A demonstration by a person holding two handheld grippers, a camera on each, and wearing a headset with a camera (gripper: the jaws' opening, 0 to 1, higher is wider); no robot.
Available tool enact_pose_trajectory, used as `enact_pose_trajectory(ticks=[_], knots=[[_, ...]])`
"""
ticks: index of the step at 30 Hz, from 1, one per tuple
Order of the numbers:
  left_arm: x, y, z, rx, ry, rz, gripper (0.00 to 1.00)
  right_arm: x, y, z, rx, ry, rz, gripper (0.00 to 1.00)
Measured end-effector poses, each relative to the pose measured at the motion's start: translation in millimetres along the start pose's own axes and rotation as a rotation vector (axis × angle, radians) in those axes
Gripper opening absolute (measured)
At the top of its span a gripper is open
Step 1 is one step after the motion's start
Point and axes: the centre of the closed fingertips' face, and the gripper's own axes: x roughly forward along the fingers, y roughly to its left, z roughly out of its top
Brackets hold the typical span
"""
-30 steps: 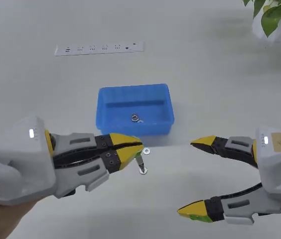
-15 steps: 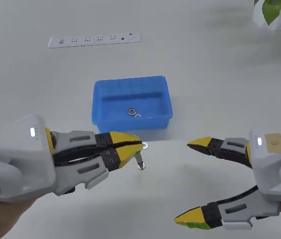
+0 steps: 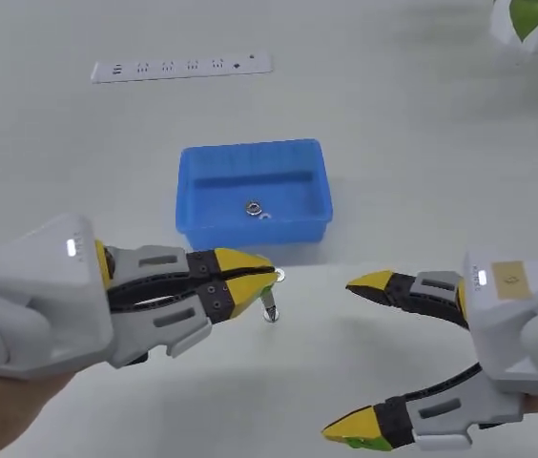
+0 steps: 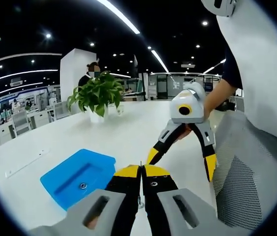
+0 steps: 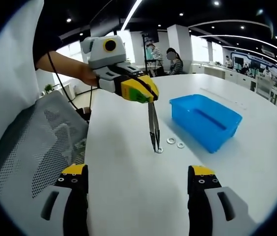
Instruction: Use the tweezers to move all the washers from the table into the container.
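Observation:
My left gripper point(image 3: 261, 281) is shut on metal tweezers point(image 3: 268, 305), which point down at the white table. In the right gripper view the tweezers point(image 5: 153, 123) hang from the left gripper point(image 5: 137, 89), with their tips at a washer point(image 5: 158, 150) on the table. Two more washers point(image 5: 171, 141) point(image 5: 180, 145) lie beside it, in front of the blue container point(image 5: 205, 120). The container point(image 3: 300, 162) holds a couple of washers point(image 3: 253, 208). My right gripper point(image 3: 357, 358) is open with nothing between its jaws, to the right of the tweezers.
A white power strip point(image 3: 183, 67) lies at the back of the table, and a potted plant point(image 3: 536, 19) stands at the far right corner. A mesh chair point(image 5: 40, 147) stands by the table's near edge. People sit in the background.
The head camera has shifted a little. The tweezers' tips stay at the washer on the table. My right gripper has drifted slightly left, still open.

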Motion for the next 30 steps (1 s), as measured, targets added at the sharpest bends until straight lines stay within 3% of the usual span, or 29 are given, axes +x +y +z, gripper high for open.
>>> enact_pose_trajectory(ticks=[5, 7, 13, 17, 21, 25, 30], knots=[[1.2, -3.8, -2.6, -0.005, 0.012, -0.021, 0.04, 1.7, 0.1, 0.7, 0.011, -0.003, 0.005, 0.84], [1.4, -4.0, -2.7, -0.044, 0.016, -0.034, 0.04, 3.7, -1.5, 2.1, 0.016, -0.005, 0.007, 0.83], [1.6, 0.8, -1.7, -0.063, 0.055, -0.057, 0.04, 17.8, -7.0, 13.9, -0.011, -0.001, 0.041, 0.79], [2.8, -2.0, -1.0, -0.064, 0.071, -0.074, 0.04, 31.7, -17.0, 28.2, -0.041, -0.012, 0.056, 0.71], [4.7, -3.5, 0.0, -0.07, 0.076, -0.076, 0.05, 43.4, -21.8, 37.6, -0.061, -0.02, 0.091, 0.51], [5.1, -4.4, 0.0, -0.07, 0.084, -0.079, 0.05, 54.0, -20.3, 37.9, -0.076, -0.001, 0.163, 0.4], [4.9, -5.7, 0.0, -0.069, 0.091, -0.085, 0.05, 60.3, -21.0, 30.9, -0.087, 0.037, 0.212, 0.3]])
